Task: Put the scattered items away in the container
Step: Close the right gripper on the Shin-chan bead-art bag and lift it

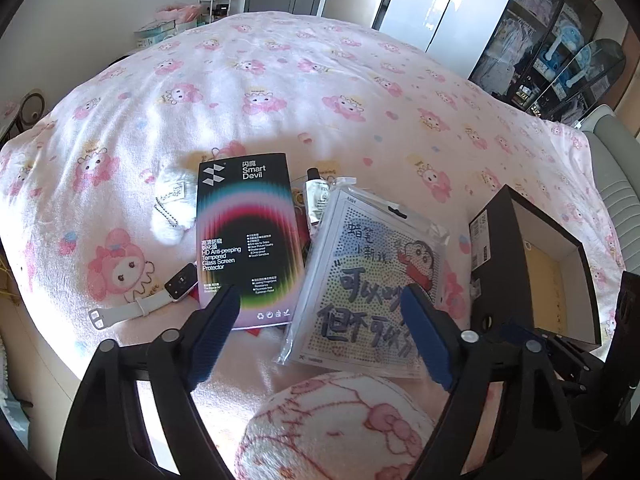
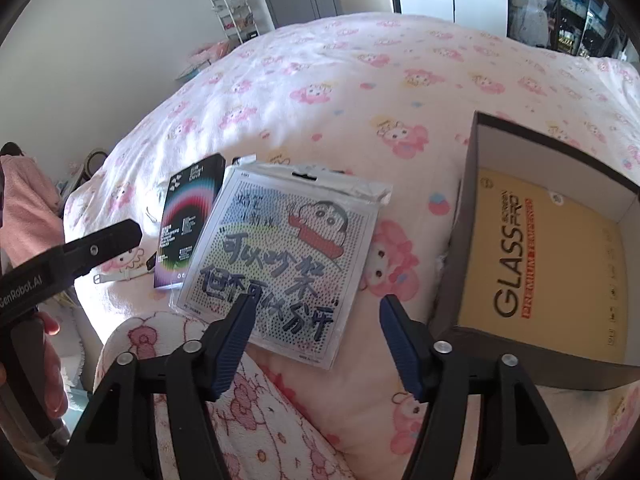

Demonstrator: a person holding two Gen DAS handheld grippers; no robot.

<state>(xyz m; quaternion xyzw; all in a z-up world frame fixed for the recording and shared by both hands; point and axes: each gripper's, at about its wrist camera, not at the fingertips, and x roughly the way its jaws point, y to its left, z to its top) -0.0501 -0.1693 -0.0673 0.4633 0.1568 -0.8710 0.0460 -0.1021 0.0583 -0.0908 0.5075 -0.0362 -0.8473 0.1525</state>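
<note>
1. Right gripper (image 2: pixel 316 334) hangs with jaws apart and empty, above the near edge of the bead-art packet (image 2: pixel 280 256).
2. Left gripper (image 1: pixel 320 332) gapes wide, also empty, near the same packet.
3. The box (image 2: pixel 460 248) lies just right of the packet, so the right hand is nearer.

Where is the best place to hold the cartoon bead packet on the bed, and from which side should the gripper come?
Probably the near lower edge of the bead packet. It is thin and flat, so a top grasp finds nothing to pinch, but this edge rests raised on the person's knee. The open right gripper hovers just above it, so come low from the near side, one finger under, one over.
</note>
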